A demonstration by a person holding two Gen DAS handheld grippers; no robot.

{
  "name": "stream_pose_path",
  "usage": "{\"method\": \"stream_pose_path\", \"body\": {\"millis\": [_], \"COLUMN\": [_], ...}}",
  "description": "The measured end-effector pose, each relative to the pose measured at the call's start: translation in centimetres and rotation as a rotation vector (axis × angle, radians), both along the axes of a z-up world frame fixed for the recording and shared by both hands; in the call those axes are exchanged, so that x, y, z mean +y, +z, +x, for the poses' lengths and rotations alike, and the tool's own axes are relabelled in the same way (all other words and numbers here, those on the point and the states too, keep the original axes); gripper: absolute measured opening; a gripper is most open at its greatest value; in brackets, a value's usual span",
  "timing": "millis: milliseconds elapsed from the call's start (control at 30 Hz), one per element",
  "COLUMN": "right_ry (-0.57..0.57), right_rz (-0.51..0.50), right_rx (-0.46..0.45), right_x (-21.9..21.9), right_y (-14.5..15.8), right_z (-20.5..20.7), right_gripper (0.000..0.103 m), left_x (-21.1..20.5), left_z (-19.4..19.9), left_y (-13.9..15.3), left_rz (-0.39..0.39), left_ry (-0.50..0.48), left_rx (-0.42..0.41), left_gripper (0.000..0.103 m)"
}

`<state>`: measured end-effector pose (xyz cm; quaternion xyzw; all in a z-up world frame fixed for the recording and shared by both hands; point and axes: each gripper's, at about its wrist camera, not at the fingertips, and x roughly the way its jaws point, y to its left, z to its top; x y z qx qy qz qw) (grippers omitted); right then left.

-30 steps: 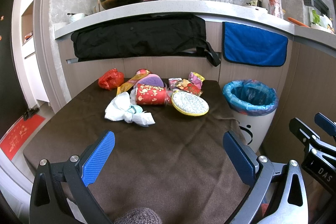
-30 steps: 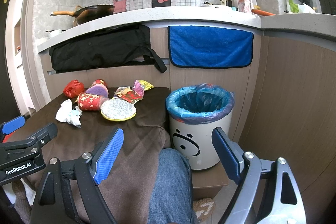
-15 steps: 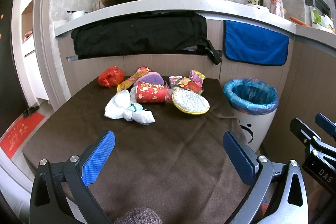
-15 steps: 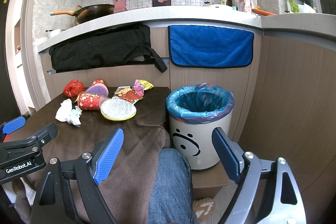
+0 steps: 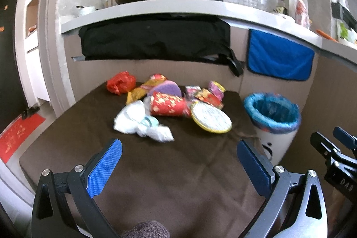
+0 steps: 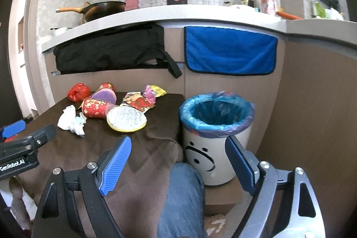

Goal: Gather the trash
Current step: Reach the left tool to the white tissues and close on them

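Left claw: jaws wide apart, nothing between them, hovering over bare brown cloth at the near end of the surface. Right claw: jaws also wide apart, empty, poised over the surface's right-hand edge with a person's denim-clad knee below it.

Open room: from the left claw a clear stretch of cloth runs toward 12 o'clock up to the trash. Left edge of the surface falls off at 9 o'clock to the floor. Far edge meets a wood-panel wall under a countertop.

Trash, clustered at 12 o'clock from the left claw, toward the far end:
- 1 crumpled white tissue wad, nearest
- 1 red patterned paper cup on its side, touching the wad
- 1 yellow-rimmed round disc just right of the cup
- 1 purple round piece behind the cup
- 1 red crumpled bag, far left, slightly apart
- several bright wrappers at the back; count unclear

Bin: 1, white with a face, blue liner, standing off the surface's right edge, at 1 o'clock from the right claw.
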<state>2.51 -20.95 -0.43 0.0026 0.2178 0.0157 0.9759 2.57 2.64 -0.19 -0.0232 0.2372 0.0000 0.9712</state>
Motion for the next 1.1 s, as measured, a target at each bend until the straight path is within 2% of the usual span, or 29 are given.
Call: {"method": "stream_pose_path", "body": {"millis": [133,267,533,733,933,1100], "right_ry": [0.058,0.116,0.238,0.286,0.299,0.301], "right_rz": [-0.001,-0.036,-0.11,-0.175,-0.158,-0.161], "right_rx": [0.023,0.048,0.119,0.188,0.269,0.309], "right_x": [1.4,3.8,8.5,11.5,12.6,13.5], "right_y": [0.6,0.6,-0.8,-2.7,-4.3,-5.5], "right_z": [2.8,5.9,12.8,17.2,20.8,22.8], "right_gripper": [0.084,0.084,0.084,0.083,0.083,0.083], "left_x": [2.1,5.3,9.4,11.3,12.7,14.1], "left_z": [2.0,5.4,12.0,15.7,18.8,19.8], "left_y": [0.1,-0.6,-3.3,-4.3,-5.0,-5.1], "left_rz": [0.018,-0.03,-0.076,-0.103,-0.126,-0.151], "left_ry": [0.025,0.025,0.024,0.032,0.019,0.01], "left_rx": [0.006,0.082,0.211,0.235,0.264,0.262], "left_gripper": [0.102,0.102,0.102,0.102,0.102,0.102]}}
